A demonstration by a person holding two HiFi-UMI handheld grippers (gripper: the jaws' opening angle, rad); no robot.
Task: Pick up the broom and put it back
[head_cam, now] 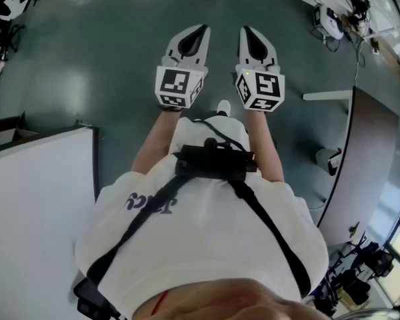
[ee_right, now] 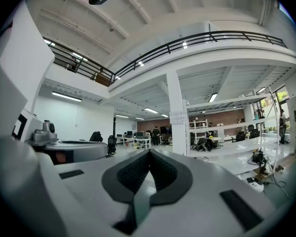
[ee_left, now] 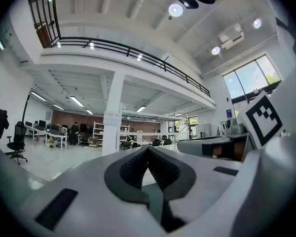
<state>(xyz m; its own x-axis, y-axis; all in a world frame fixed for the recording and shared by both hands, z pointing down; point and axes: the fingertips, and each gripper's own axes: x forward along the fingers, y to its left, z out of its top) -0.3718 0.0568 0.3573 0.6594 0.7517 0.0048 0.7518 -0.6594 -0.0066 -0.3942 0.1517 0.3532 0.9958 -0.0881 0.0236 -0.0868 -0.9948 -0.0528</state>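
No broom shows in any view. Both grippers are held out side by side, level, over the dark grey floor (head_cam: 93,59). My left gripper (head_cam: 202,29) has its jaw tips touching, with nothing between them; in the left gripper view the dark pads (ee_left: 130,169) meet at a point (ee_left: 148,149). My right gripper (head_cam: 244,30) is shut and empty too, its tips closed together (ee_right: 149,152). Each gripper view catches the other gripper at its side: the right gripper (ee_left: 212,147), the left gripper (ee_right: 74,151).
A white-topped table (head_cam: 33,205) stands at my left and a dark desk (head_cam: 370,152) at my right. Cables and devices (head_cam: 333,22) lie at the far right. A white pillar (ee_left: 112,117) and an office chair (ee_left: 15,142) stand ahead in the hall.
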